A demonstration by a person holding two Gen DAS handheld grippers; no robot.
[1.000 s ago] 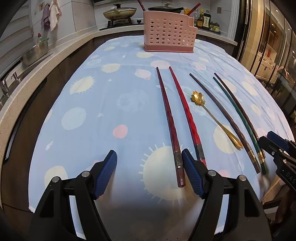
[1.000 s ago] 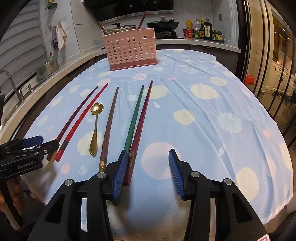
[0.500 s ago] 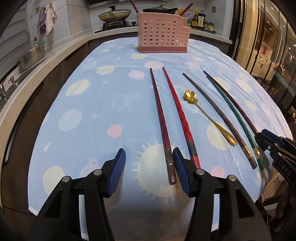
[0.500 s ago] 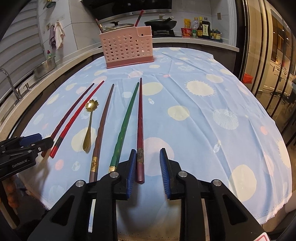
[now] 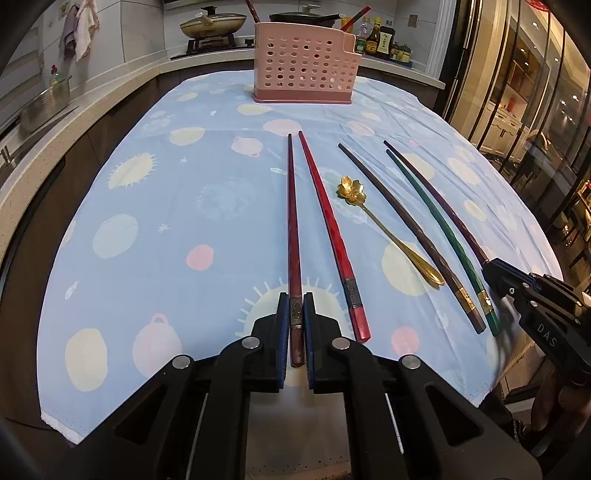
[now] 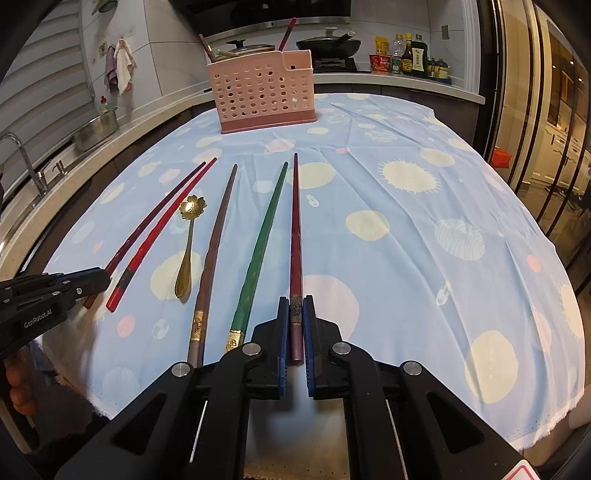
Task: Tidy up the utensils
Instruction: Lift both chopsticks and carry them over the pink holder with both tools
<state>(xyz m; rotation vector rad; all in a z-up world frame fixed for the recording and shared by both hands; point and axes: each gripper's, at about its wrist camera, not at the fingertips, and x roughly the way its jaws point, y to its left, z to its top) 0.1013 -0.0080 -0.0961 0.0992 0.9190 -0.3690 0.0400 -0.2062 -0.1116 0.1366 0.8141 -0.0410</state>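
Several long chopsticks and a gold flower spoon (image 5: 384, 225) lie side by side on the blue patterned cloth (image 5: 155, 229). My left gripper (image 5: 294, 306) is shut on the thick end of the leftmost dark red chopstick (image 5: 292, 229). Beside it lie a bright red chopstick (image 5: 328, 225), a brown chopstick (image 5: 406, 229) and a green chopstick (image 5: 436, 229). My right gripper (image 6: 295, 306) is shut on the thick end of the rightmost maroon chopstick (image 6: 295, 229). The green chopstick (image 6: 264, 240), brown chopstick (image 6: 214, 251) and spoon (image 6: 188, 236) lie to its left. A pink perforated utensil basket (image 5: 303, 62) stands at the far end.
The basket (image 6: 262, 92) holds a few utensils that stick up. A counter with a sink (image 6: 22, 166) and a metal bowl (image 6: 96, 127) runs along the left. A stove with pans (image 5: 212, 26) and bottles (image 6: 410, 55) is behind. Glass doors (image 5: 535, 92) are on the right.
Both grippers have moved forward and closed, the left on the dark red chopstick's end, the right on the maroon chopstick's end. Both chopsticks still lie on the cloth.
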